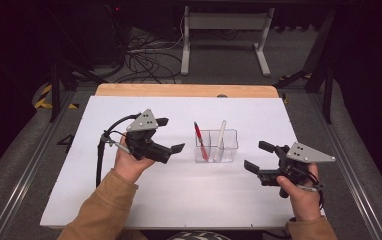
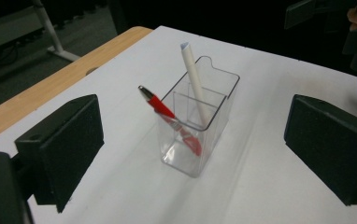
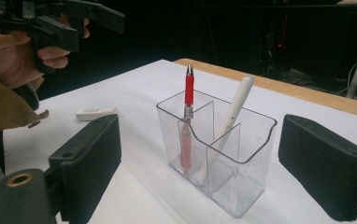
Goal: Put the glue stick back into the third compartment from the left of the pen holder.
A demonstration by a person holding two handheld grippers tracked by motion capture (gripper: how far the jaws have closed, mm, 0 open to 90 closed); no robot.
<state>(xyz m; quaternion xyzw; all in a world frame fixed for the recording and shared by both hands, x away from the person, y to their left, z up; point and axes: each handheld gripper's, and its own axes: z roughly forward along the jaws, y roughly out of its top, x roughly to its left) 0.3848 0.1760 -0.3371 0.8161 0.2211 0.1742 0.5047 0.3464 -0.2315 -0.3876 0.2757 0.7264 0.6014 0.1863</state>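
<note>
Both grippers hang spread wide and empty above a white table, 1 on each side of a clear holder. The left gripper is held up off the surface with its jaws apart and aimed at the holder, nothing between them; the right gripper sits lower, near the table's right side, jaws likewise parted and bare.

Between them, near the middle of the white table, stands the clear plastic pen holder, split into compartments. A red pen leans in the left-hand compartment as seen from above, and a white pen leans in the one next to it, both tops rising clear of the rim. In the right gripper view a small white piece, perhaps a cap or an eraser, lies flat on the table behind the holder.

The work appears to be at the reaching stage, with either pen a likely target. The holder is light and unanchored by the look of it: a jaw that catches its rim could tip or slide it, and a pinch taken low on a slanted pen could lever the holder over.
</note>
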